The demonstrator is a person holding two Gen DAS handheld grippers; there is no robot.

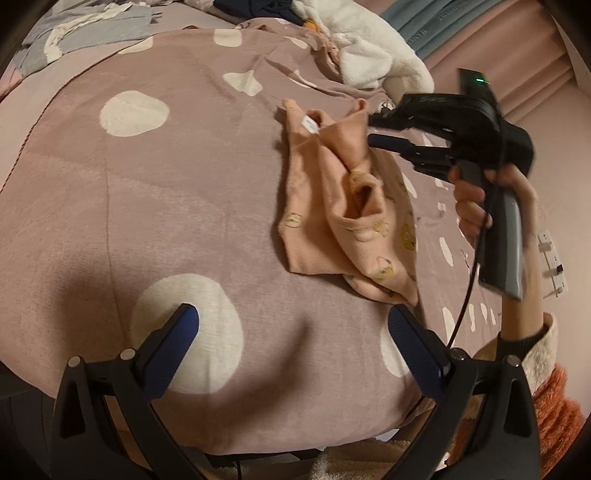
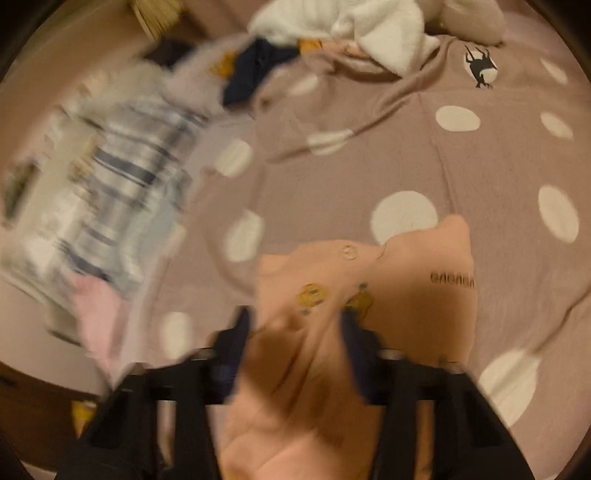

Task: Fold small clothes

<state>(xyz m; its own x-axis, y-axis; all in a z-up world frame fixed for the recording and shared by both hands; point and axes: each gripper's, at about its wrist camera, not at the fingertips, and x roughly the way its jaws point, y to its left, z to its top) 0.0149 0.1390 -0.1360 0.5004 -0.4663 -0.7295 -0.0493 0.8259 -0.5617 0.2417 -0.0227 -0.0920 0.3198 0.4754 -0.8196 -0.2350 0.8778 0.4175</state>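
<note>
A small peach garment (image 1: 343, 206) with yellow cartoon prints lies crumpled and partly folded on the dotted mauve bedspread (image 1: 166, 206). My left gripper (image 1: 293, 321) is open and empty, just short of the garment's near edge. My right gripper (image 1: 369, 129) reaches in from the right at the garment's far top edge. In the blurred right wrist view its jaws (image 2: 295, 321) stand apart with the peach cloth (image 2: 369, 295) bunched between and under them; no firm pinch shows.
A white fluffy garment (image 1: 365, 48) and dark clothes (image 1: 258, 7) lie at the far edge of the bed. Striped grey and white clothes (image 2: 110, 177) and a pink piece (image 2: 96, 306) lie at the left. A power strip (image 1: 554, 266) sits at the right.
</note>
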